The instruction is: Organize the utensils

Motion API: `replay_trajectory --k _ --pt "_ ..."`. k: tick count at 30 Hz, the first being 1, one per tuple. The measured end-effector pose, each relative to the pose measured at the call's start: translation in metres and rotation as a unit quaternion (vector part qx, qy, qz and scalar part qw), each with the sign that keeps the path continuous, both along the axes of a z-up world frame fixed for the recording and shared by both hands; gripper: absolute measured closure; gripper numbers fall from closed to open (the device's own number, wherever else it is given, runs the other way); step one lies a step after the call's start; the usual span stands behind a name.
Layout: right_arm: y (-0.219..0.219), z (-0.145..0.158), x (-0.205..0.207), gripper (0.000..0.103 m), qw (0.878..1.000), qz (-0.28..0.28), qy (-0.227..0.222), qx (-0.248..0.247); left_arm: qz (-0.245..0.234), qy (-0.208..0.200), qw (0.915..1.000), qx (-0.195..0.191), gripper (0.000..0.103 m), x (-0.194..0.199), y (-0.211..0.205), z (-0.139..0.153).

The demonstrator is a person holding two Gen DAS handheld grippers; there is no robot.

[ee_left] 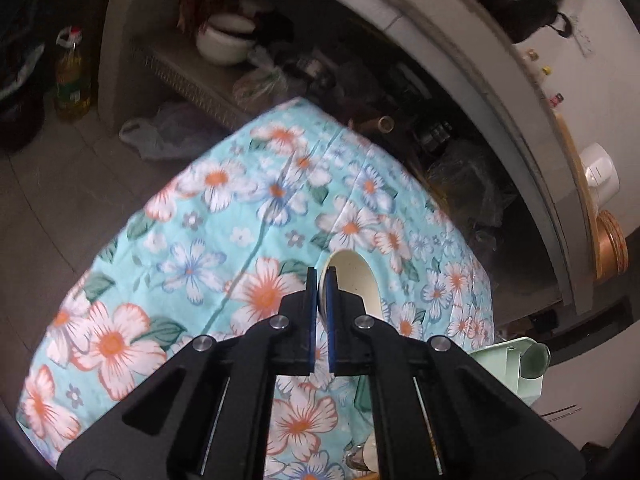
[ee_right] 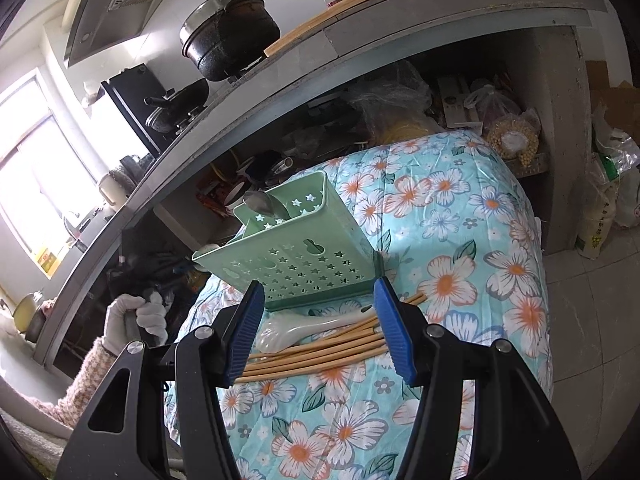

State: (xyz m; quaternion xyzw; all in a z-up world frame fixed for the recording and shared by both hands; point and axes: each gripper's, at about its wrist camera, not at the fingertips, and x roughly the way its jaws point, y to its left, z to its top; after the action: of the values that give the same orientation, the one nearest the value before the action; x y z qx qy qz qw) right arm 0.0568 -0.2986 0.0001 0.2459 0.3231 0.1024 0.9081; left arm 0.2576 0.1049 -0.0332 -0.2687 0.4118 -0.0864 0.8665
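Observation:
My left gripper [ee_left: 320, 276] is shut on a cream ceramic spoon [ee_left: 356, 276], held above the floral tablecloth [ee_left: 224, 216] with its bowl showing past the fingertips. At the lower right of the left wrist view is a corner of the green utensil holder [ee_left: 508, 364]. In the right wrist view, my right gripper [ee_right: 319, 284] stands open above a bundle of wooden chopsticks [ee_right: 320, 354] and a white ceramic spoon [ee_right: 288, 330], both lying on the cloth with nothing pressed between the pads. Behind them the green star-punched holder [ee_right: 304, 256] contains a metal spoon [ee_right: 264, 202].
A white-gloved hand [ee_right: 136, 320] grips a handle at the left. A grey counter with a black pot [ee_right: 228, 32] on top runs behind the table, its shelves crowded with bags [ee_right: 508, 136] and a white pot [ee_left: 224, 40]. An oil bottle [ee_left: 72, 80] stands on the tiled floor.

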Motion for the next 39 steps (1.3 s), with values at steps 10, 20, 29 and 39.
replay_trajectory --k 10,20,29,39 --pt "-0.001 -0.004 0.000 0.047 1.000 -0.004 0.003 0.007 -0.047 -0.280 0.9194 0.272 0.100 -0.080 -0.089 0.099" --pt "-0.006 -0.007 -0.002 0.047 1.000 -0.009 0.008 0.015 -0.118 -0.366 0.8298 0.405 0.098 -0.127 -0.163 0.085" --pt "-0.011 -0.010 -0.006 0.047 1.000 -0.015 0.010 0.020 -0.138 -0.300 0.8928 0.306 0.073 -0.110 -0.145 0.079" --pt "0.001 0.010 -0.018 0.047 0.999 -0.029 -0.024 -0.038 -0.137 -0.283 0.9385 0.143 0.050 -0.119 -0.099 0.085"
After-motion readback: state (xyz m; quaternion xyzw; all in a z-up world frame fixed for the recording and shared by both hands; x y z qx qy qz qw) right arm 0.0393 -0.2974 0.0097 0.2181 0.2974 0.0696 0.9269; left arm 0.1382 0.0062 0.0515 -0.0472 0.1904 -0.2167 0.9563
